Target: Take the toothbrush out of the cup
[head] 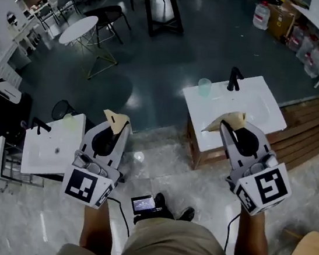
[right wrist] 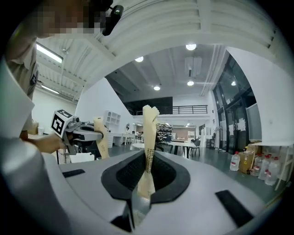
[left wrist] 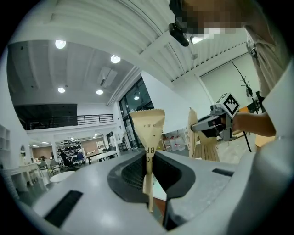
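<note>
- The left gripper [head: 114, 125] is held up in front of the person, and its jaws are clamped on a brown paper strip [head: 117, 118].
- In the left gripper view the left gripper [left wrist: 149, 160] pinches that brown paper strip [left wrist: 148, 131] low down. The strip stands upright, widens toward a zigzag top edge and has dark print on it.
- The right gripper [head: 230, 127] is raised beside it, well apart, with its jaws closed on a second paper strip [head: 230, 118].
- In the right gripper view the right gripper [right wrist: 148, 158] squeezes the second paper strip [right wrist: 149, 133], which rises narrow and upright to a ragged top.
- Each gripper view shows the other gripper off to the side with its own paper.
- The cup [head: 204, 87], pale green and see-through, stands on the back left corner of a white sink [head: 256, 111], near the black tap [head: 234, 79]. Neither gripper is near it.
- The toothbrush is too small to make out in the cup.
- A second white sink [head: 50, 149] lies at the left, beyond the left gripper.
- A round white table [head: 78, 29] and a black chair [head: 107, 15] stand on the dark floor farther off.
</note>
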Motion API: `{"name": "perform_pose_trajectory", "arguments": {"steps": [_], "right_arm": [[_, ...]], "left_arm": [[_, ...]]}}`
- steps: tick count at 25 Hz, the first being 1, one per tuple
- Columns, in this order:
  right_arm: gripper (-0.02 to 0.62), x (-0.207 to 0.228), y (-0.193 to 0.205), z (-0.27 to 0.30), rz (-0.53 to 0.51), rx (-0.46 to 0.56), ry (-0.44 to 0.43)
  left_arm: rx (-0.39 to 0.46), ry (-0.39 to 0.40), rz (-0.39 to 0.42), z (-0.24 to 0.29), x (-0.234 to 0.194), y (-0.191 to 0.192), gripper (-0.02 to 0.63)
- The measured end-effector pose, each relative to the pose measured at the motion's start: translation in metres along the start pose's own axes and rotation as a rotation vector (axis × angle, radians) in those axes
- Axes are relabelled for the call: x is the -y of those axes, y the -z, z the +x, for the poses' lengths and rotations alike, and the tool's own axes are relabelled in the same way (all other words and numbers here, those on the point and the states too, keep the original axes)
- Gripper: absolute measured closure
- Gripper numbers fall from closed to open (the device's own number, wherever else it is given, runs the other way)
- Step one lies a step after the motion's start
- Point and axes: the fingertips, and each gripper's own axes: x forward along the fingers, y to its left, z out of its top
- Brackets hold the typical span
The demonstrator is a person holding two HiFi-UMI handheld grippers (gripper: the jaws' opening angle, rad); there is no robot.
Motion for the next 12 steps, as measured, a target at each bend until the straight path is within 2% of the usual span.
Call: {"name": "perform_pose_trajectory", "arguments": {"steps": [4, 12], "right_arm": [[0.563, -0.025, -0.013, -0.004, 0.013, 0.015, -0.060], [0.565, -0.096, -0.008, 0.004, 0.018, 0.009, -0.112]], "left_arm": [[-0.021, -0.061, 0.003, -0.033, -0.012, -0.008, 0.572], [-0.066, -0.146, -0.012, -0.121, -0.043, 0.025, 0.572]]}}
